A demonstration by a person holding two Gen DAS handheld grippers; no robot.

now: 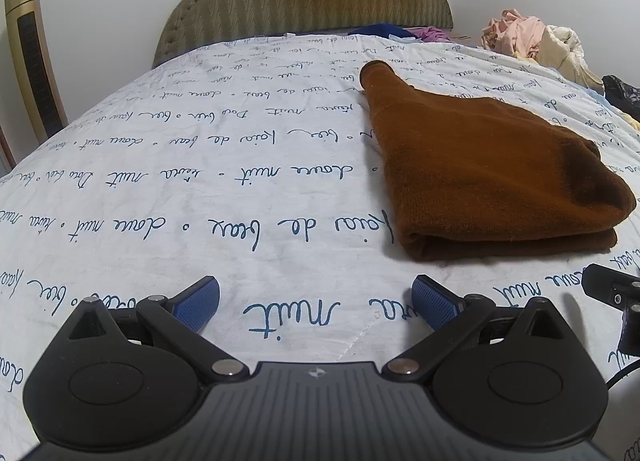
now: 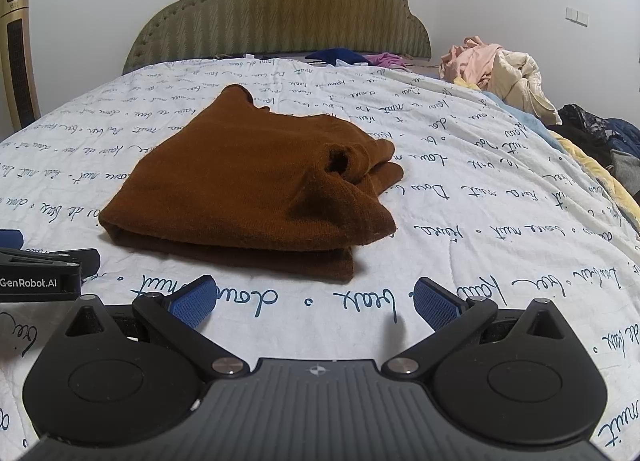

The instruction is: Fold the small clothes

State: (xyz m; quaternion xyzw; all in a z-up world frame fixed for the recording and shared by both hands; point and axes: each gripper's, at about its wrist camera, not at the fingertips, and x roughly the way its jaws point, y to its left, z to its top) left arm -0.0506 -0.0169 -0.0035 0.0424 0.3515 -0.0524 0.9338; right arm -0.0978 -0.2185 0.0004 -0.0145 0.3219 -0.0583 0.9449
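A brown knitted garment [image 1: 480, 165] lies folded in a thick stack on the white bedspread with blue script [image 1: 200, 181]. One sleeve sticks out toward the headboard. It also shows in the right wrist view [image 2: 248, 189], with a cuff opening on its right side. My left gripper [image 1: 316, 303] is open and empty, low over the bedspread, in front of and to the left of the garment. My right gripper [image 2: 314, 301] is open and empty, just in front of the garment's near folded edge. Neither touches the cloth.
A pile of pink and cream clothes [image 2: 496, 69] and dark clothes [image 2: 600, 133] lie along the bed's right side. Blue and purple items [image 2: 352, 57] lie by the padded headboard [image 2: 280, 13]. A gold tower fan [image 1: 32, 61] stands at the left.
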